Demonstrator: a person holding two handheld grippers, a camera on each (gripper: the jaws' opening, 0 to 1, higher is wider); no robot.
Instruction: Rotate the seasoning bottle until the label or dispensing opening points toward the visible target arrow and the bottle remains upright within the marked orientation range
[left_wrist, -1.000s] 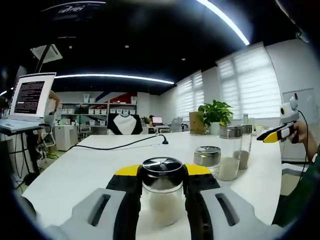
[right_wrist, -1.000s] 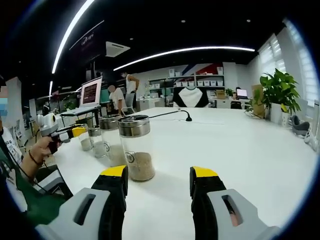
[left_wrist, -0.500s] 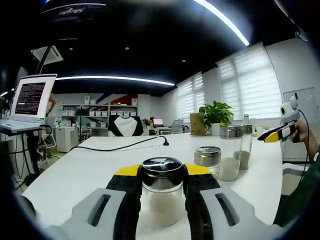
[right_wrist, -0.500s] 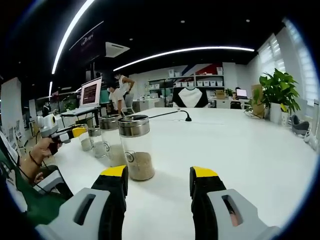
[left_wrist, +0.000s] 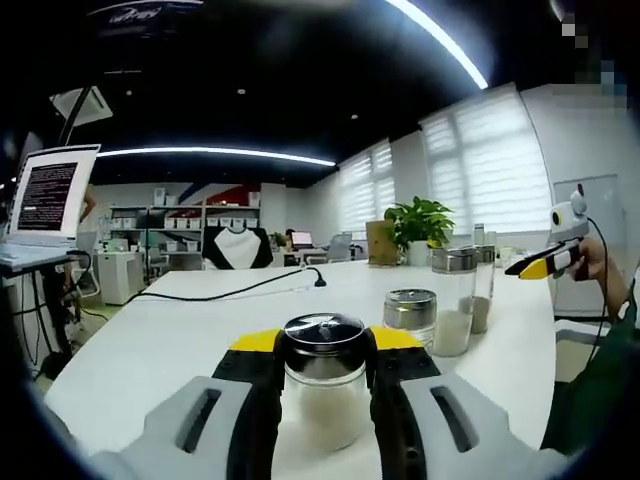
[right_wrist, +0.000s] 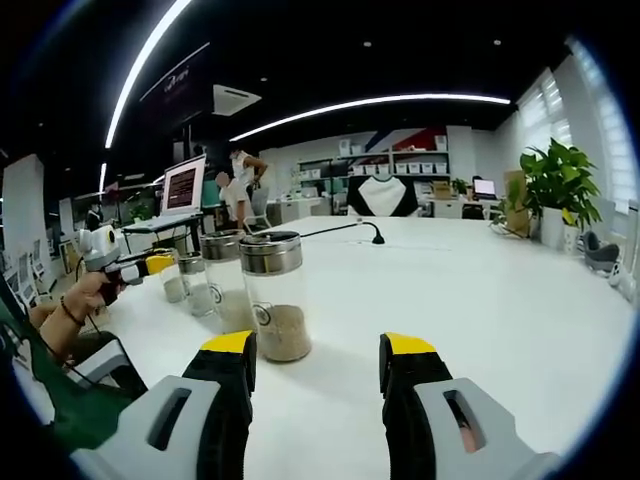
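Left hand-held gripper (left_wrist: 322, 385) clamps seasoning bottle (left_wrist: 323, 390).

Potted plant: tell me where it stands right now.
In the left gripper view the potted plant stands at the table's far edge before the window blinds, beyond the tall seasoning jars. In the right gripper view it sits at far right.

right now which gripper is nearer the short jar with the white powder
Left. The left gripper has its jaws closed around the short jar. The right gripper is open and apart from it, behind a tall bottle of tan seasoning.
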